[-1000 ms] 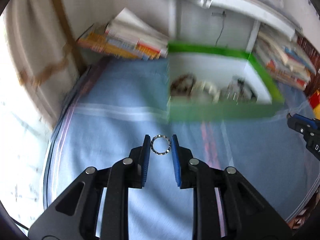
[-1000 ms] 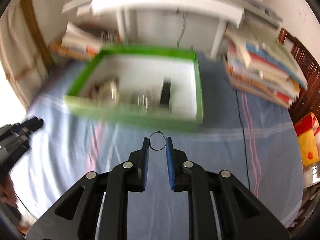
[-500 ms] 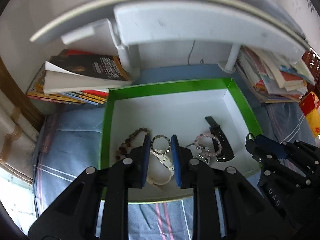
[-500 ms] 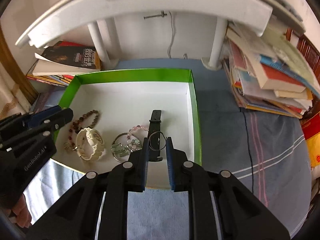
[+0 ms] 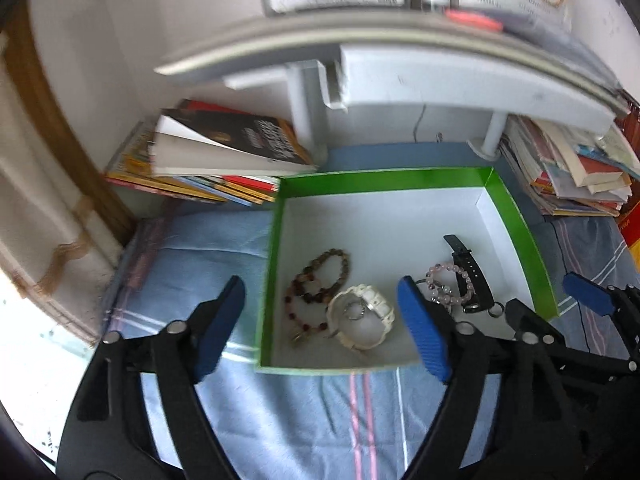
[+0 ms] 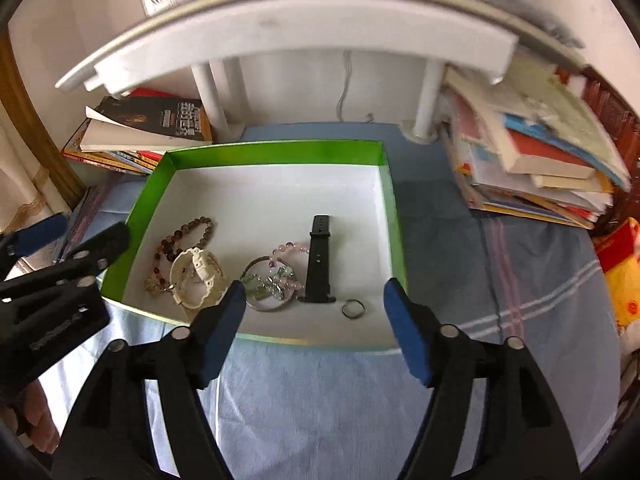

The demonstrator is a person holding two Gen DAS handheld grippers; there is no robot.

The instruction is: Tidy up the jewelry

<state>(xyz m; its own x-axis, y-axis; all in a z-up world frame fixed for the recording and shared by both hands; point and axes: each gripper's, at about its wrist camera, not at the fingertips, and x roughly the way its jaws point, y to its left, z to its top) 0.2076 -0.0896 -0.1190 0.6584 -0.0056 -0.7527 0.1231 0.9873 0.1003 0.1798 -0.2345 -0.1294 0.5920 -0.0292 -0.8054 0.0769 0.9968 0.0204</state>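
Blue striped cloth (image 6: 320,400) is spread over the counter, filling the lower half of both views. A green box (image 6: 394,216) with a white floor is seen at centre, with book stacks (image 6: 532,160) at either side. Both claws are being opened, with nothing between their pads: the left claw (image 5: 320,320) at lower centre of its view, the right claw (image 6: 312,322) likewise. Inside the box, a black strap (image 6: 319,260), a white bracelet (image 5: 370,314) and brown beads (image 5: 320,280) are laid. A small ring (image 5: 354,311) is seen within the white bracelet; another ring (image 6: 353,309) lies near the front wall.
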